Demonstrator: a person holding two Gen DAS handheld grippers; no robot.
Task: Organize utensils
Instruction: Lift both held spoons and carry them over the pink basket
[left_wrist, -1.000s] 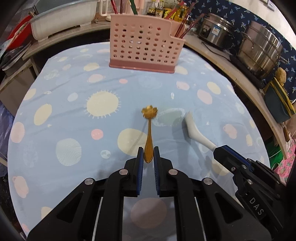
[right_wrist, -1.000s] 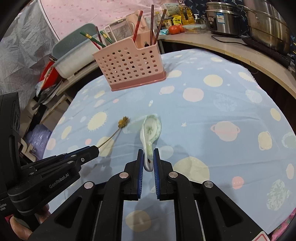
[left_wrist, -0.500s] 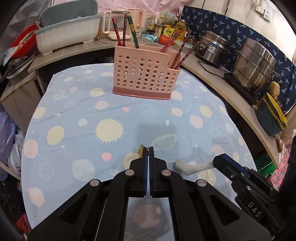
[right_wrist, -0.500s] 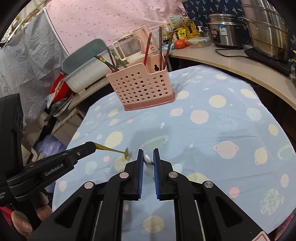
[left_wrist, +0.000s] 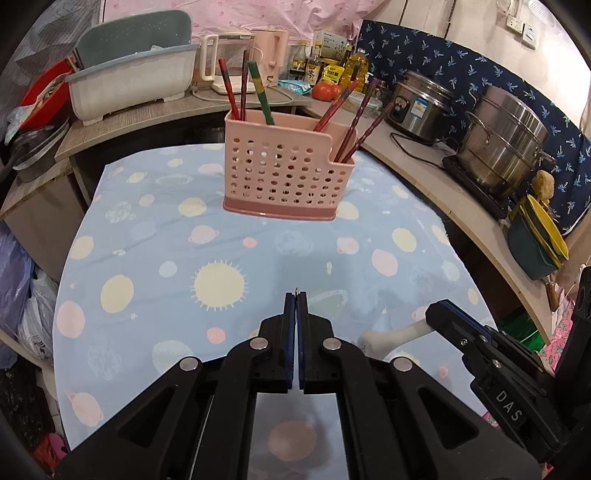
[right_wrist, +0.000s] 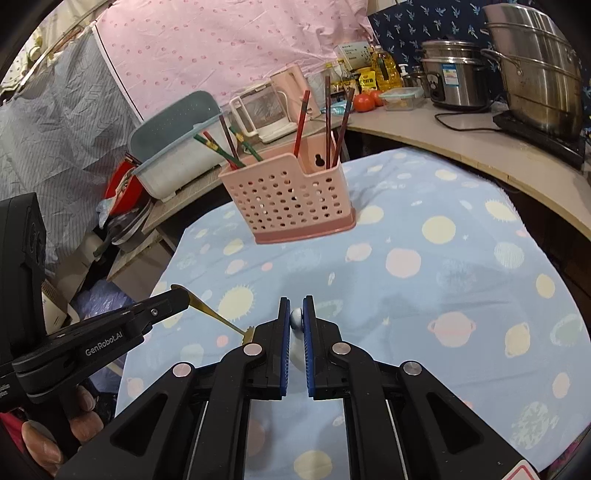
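Blue-padded left gripper clamped tight on thin gold metal spoon, only sliver showing above pads. Pink perforated plastic utensil holder stands beyond on planet-print blue tablecloth.

Right view: right gripper pinches white ceramic soup spoon handle. Gold spoon slants from left gripper, clear of cloth.

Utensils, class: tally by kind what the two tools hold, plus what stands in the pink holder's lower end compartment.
Gold spoon: 1
White spoon: 1
Chopsticks: 3
Total: 5
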